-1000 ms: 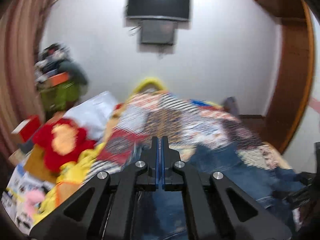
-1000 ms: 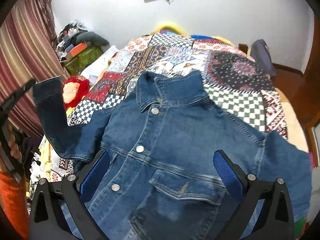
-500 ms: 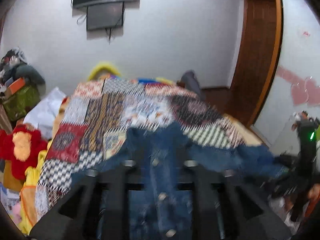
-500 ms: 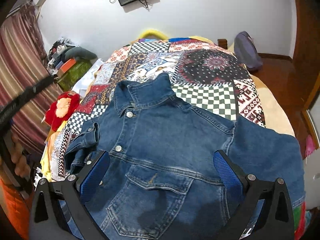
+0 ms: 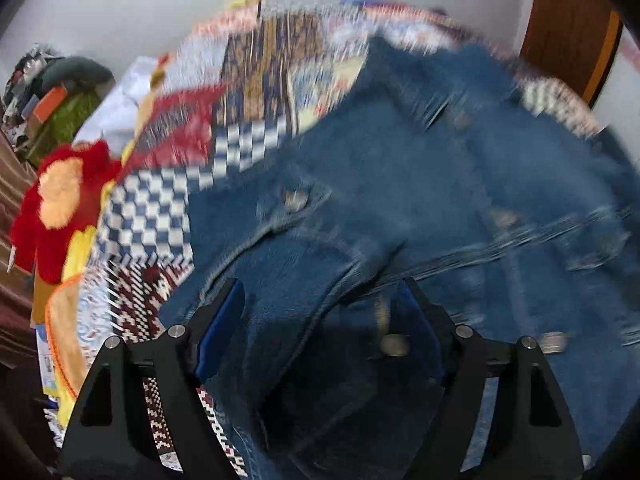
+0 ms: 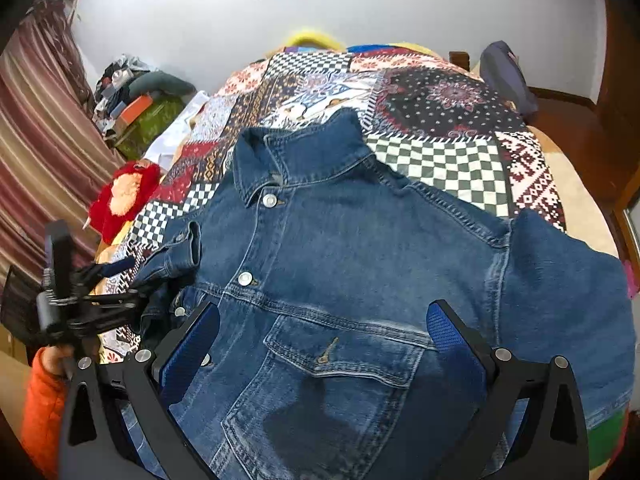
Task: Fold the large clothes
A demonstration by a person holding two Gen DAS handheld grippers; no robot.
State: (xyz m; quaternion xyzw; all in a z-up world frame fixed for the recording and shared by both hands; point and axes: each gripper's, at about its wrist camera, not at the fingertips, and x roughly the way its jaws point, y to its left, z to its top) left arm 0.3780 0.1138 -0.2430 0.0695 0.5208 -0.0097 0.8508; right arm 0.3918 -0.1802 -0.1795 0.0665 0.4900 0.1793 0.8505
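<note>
Sleeve [image 6: 176, 248] released, apparently; left tongs [image 5: 320, 320] apart.

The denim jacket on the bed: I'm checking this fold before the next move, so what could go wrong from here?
1. The denim jacket's sleeve cuff lies bunched on the chest, not flat; a fold over it may come out lumpy.
2. The left claw, whose jaws have just been opening, has denim between its fingers without pinching it; closing here could catch the body layer too.
3. The hem hangs near the bed's edge under the open right claw; a tug might slide the jacket off the patchwork bedspread.
</note>
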